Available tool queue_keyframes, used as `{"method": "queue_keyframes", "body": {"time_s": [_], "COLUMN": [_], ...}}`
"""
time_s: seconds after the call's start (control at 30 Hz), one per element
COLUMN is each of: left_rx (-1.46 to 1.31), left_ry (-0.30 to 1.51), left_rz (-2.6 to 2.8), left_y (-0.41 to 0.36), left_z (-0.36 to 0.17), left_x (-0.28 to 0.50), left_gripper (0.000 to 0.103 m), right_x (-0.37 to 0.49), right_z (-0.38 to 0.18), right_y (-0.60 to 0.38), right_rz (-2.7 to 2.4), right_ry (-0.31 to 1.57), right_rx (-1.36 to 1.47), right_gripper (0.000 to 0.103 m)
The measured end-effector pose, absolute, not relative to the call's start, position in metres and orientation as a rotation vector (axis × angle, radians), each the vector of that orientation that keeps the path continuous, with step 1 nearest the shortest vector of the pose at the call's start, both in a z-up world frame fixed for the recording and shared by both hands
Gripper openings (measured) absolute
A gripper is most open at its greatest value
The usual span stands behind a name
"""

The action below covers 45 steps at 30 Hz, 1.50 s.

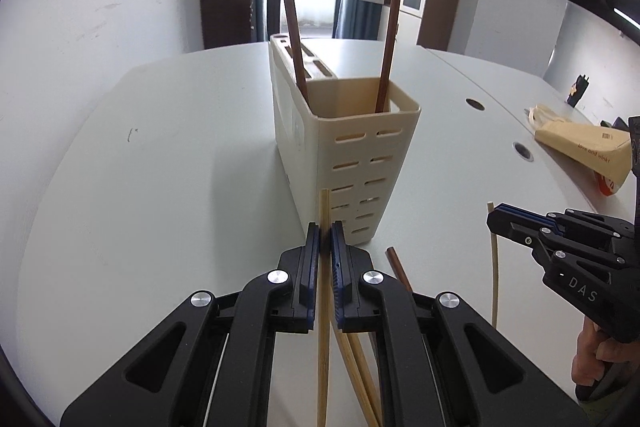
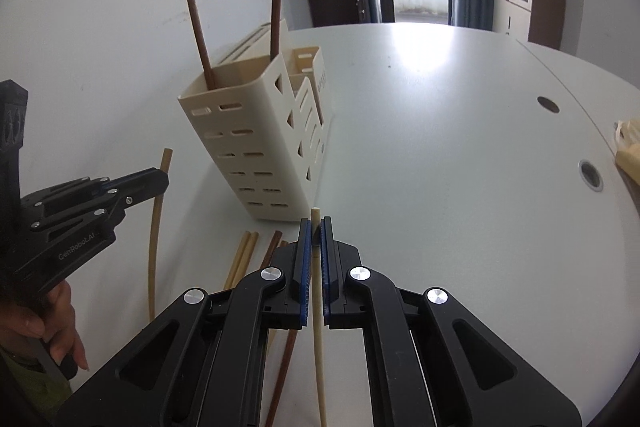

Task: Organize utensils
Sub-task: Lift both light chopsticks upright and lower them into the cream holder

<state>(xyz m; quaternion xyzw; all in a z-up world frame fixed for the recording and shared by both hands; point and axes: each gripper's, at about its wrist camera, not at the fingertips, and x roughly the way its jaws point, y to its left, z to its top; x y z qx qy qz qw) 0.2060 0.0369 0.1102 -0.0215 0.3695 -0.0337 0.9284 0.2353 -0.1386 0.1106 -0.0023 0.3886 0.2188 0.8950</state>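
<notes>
My left gripper (image 1: 325, 227) is clamped on a bamboo chopstick (image 1: 323, 327), my right gripper (image 2: 316, 223) on a pale chopstick (image 2: 319, 347), both just short of the cream utensil holder (image 1: 352, 163). Their lower ends are cut off by the frame edge.

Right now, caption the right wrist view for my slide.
Right gripper shut on a pale chopstick before the cream utensil holder, which holds two dark chopsticks.
</notes>
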Motion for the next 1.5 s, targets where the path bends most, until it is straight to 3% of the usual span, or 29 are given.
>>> {"method": "queue_keyframes", "body": {"time_s": [0.7, 1.2, 1.5], "left_rx": [-0.039, -0.028, -0.019], "left_ry": [0.414, 0.231, 0.030], "left_rz": [-0.088, -0.086, -0.074], "left_y": [0.023, 0.011, 0.006], "left_z": [0.192, 0.217, 0.236], "left_x": [0.187, 0.203, 0.186], "left_gripper": [0.006, 0.006, 0.006], "right_x": [0.233, 0.248, 0.248], "right_z": [0.174, 0.210, 0.226], "right_y": [-0.135, -0.135, -0.137], "right_rz": [0.529, 0.610, 0.662], "right_ry": [0.555, 0.411, 0.299], "right_rx": [-0.004, 0.030, 0.054], "right_gripper": [0.005, 0.005, 0.005]}}
